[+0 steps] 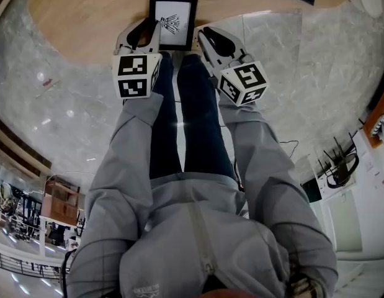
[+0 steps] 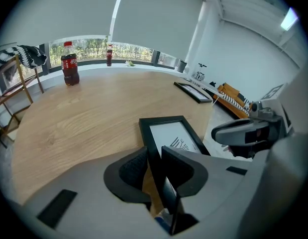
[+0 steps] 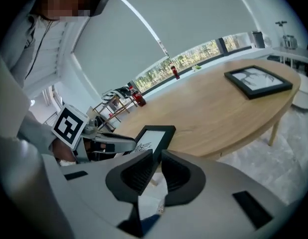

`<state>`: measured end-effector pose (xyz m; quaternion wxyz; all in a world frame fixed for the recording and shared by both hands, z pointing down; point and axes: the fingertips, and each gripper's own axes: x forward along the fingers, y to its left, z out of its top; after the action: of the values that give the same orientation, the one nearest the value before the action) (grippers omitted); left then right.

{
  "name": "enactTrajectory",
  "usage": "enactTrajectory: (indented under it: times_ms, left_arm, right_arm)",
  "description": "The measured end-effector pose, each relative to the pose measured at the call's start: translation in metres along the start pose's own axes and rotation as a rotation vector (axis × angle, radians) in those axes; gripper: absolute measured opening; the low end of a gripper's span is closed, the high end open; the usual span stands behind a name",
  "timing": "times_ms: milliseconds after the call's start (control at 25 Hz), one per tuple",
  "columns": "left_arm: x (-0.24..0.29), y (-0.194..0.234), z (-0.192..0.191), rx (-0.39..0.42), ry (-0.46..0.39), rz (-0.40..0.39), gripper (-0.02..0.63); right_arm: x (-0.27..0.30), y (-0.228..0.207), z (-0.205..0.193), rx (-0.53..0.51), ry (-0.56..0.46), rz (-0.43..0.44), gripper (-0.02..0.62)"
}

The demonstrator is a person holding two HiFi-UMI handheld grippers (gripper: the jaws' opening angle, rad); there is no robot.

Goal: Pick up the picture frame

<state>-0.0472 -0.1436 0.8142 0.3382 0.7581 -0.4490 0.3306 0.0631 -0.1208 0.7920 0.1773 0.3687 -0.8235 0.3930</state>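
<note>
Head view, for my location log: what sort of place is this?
Probably an office or meeting room: a big oval wooden table, a polished marble floor, and a window band under roller blinds.

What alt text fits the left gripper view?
The left gripper, jaws open, straddles one edge of a black picture frame lying flat on a wooden table. A cola bottle stands far back; the right gripper is at right.

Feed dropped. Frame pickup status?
Left gripper open, straddling picture frame, left edge. Right gripper shut at its near corner. Frame flat on table. Nothing blocking.
</note>
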Motion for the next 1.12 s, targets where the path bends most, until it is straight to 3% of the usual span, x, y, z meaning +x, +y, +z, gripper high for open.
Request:
enactTrajectory:
  times_ms: [80,120,160,200,360,720,960,1120]
  left_arm:
    - [0.002,-0.005,-0.002,0.004,0.004,-0.012,0.103]
    - [0.003,-0.007,-0.002,0.005,0.005,-0.017,0.103]
    - [0.003,-0.009,-0.003,0.005,0.006,-0.021,0.101]
    - [0.002,-0.012,-0.003,0.006,0.006,-0.023,0.100]
    - [0.004,-0.021,-0.004,0.011,0.011,-0.039,0.098]
    - [0.008,-0.047,-0.008,0.033,0.024,-0.093,0.095]
    - [0.010,-0.058,-0.010,0.035,0.035,-0.138,0.092]
    - [0.010,-0.064,-0.013,0.039,0.043,-0.169,0.093]
  right_arm:
    - [0.002,-0.002,-0.009,0.068,0.008,0.031,0.043]
    - [0.004,-0.003,-0.013,0.103,0.014,0.051,0.086]
    - [0.005,-0.002,-0.018,0.142,0.021,0.078,0.182]
    - [0.006,0.000,-0.021,0.185,0.025,0.109,0.196]
    - [0.009,0.004,-0.032,0.319,0.027,0.207,0.196]
    - [0.018,-0.012,-0.045,0.603,-0.034,0.293,0.196]
    - [0.022,-0.008,-0.045,0.687,-0.054,0.355,0.194]
    - [0.024,-0.004,-0.045,0.723,-0.084,0.377,0.152]
